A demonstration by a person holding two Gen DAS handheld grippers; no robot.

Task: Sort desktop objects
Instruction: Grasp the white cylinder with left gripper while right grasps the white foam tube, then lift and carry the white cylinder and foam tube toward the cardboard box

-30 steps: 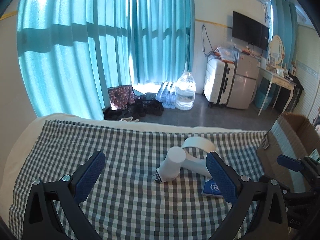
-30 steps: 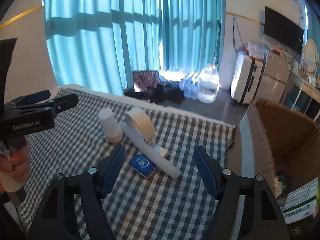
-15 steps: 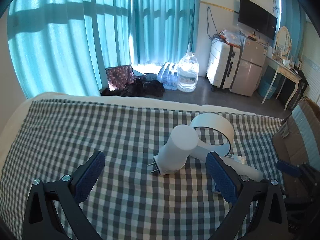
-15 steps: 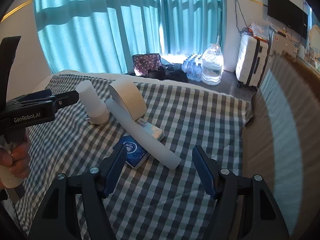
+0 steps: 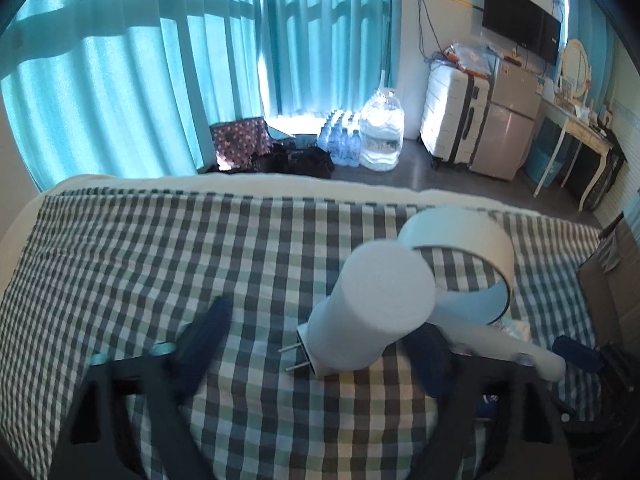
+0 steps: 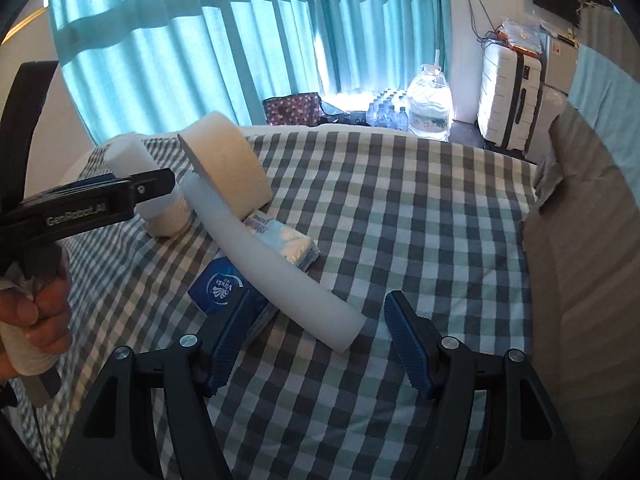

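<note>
The plug lamp (image 5: 370, 312) on the checked cloth (image 5: 160, 260) looms larger than a second ago; the left gripper (image 5: 320, 344) has dropped around it, jaws closing, not yet touching. Right gripper (image 6: 316, 344), half-open and empty, is lower, by the lamp's tube (image 6: 272, 264).

Ahead of the hand-held gripper, teal curtains (image 5: 168, 80) cover a tall window, sunlight glowing through them and pooling on the grey floor (image 5: 404, 176). Below them sit a dotted bag (image 5: 240, 140), a pack of small water bottles (image 5: 340, 144) and a large water jug (image 5: 382, 136). Further right stand a white suitcase (image 5: 454, 120), a small grey fridge (image 5: 508, 128), a wall-mounted television (image 5: 520, 32) and a white side table (image 5: 576, 128).
</note>
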